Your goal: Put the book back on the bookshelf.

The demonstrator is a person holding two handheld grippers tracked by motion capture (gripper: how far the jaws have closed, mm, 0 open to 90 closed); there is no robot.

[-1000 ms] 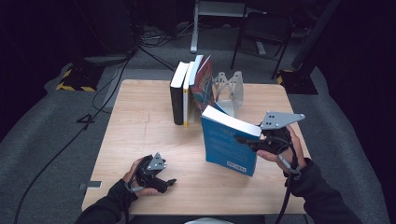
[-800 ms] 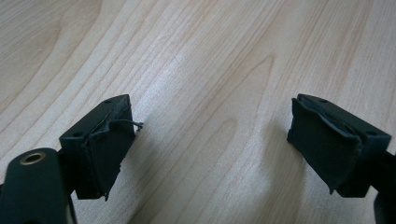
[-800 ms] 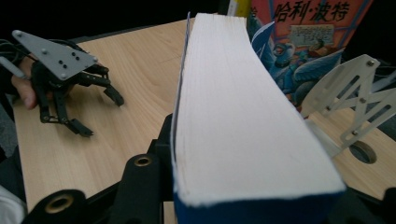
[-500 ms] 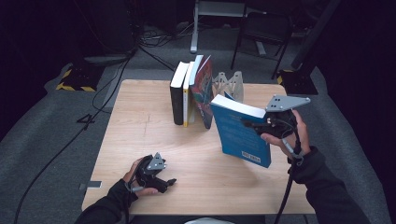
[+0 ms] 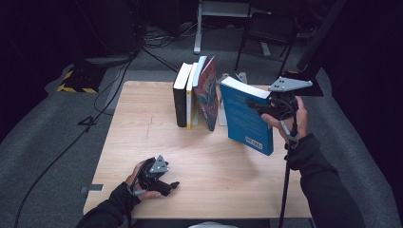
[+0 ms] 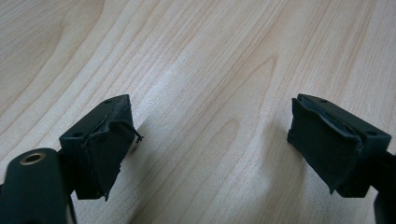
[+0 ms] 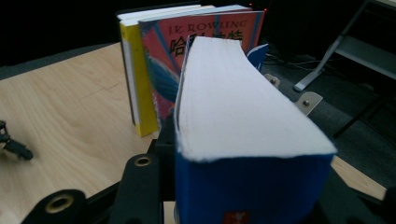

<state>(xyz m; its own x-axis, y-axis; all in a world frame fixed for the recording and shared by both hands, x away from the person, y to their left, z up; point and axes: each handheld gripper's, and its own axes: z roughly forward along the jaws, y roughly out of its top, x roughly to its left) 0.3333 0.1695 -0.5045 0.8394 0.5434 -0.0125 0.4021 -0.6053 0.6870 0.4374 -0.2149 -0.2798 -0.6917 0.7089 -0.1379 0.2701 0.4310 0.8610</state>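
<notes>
Right gripper (image 5: 259,107): I am pinching the blue book (image 5: 244,121) between its fingers, clear of the surface (image 5: 142,128).
Blue book: tilting just beside the standing books (image 5: 197,95).
Left gripper (image 5: 166,184): fingers spread, nothing between them.

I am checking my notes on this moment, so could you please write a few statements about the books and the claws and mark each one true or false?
1. The right claw grips the blue book. True.
2. The blue book lies flat on the table. False: it is held in the air, tilted, beside the row.
3. The left claw holds a book. False: its jaws stand open over bare wood with nothing between them.
4. A black book, a yellow book and a red book stand in a row at the far side of the table. True.
5. The left hand rests near the table's front edge. True.
</notes>
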